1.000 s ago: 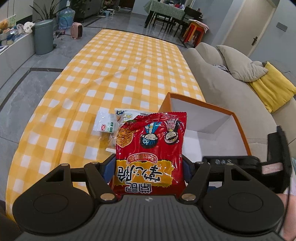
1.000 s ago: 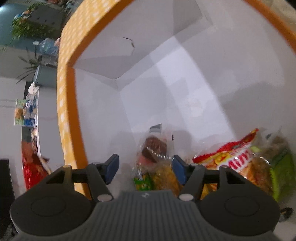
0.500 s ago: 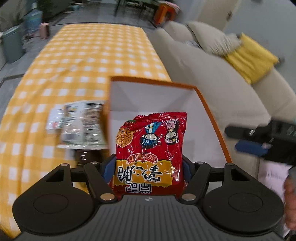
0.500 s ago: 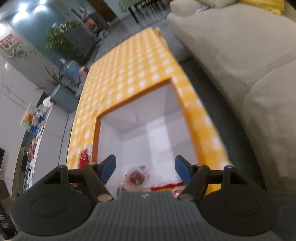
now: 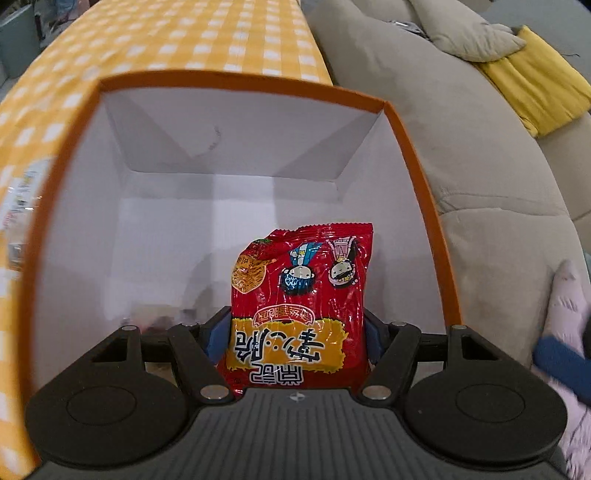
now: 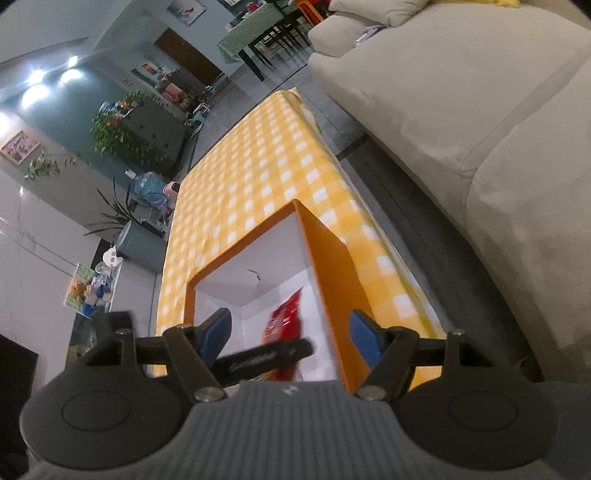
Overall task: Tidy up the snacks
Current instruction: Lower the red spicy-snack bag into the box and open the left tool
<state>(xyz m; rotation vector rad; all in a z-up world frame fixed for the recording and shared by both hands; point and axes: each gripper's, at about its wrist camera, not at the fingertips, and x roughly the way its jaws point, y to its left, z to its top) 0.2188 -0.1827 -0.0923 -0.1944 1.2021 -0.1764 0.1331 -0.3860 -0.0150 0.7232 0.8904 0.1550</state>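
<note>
The left gripper (image 5: 297, 338) has its blue fingers (image 5: 216, 338) clamped on the lower part of a red snack packet (image 5: 301, 295), one finger at each side edge. The packet stands upright between them with its print upside down, yellow band near the fingers and two cartoon figures higher up. It hangs over the open top of the orange box (image 5: 417, 173), above the box's white inside and toward the box's right wall. Low in the box, left of the packet, a few other wrapped things show as a blur and cannot be told apart. Outside the box's left wall, a pale packet (image 5: 18, 199) lies on the yellow checked cloth of the surface (image 5: 207, 33). To the right of the box runs a beige sofa (image 5: 461, 147), and a yellow cushion (image 5: 535, 81) lies on the sofa farther back.

The right gripper (image 6: 290, 338) is outside the box and above its right wall, with its fingers (image 6: 364, 338) wide apart and nothing between them. From this view the box (image 6: 328, 280) sits at the near end of the checked surface (image 6: 258, 177), and the red packet (image 6: 286, 321) shows inside it beside the black arm of the left gripper (image 6: 266, 356). Beyond the far end of the surface stand potted plants (image 6: 122, 133) along a dark wall.
</note>
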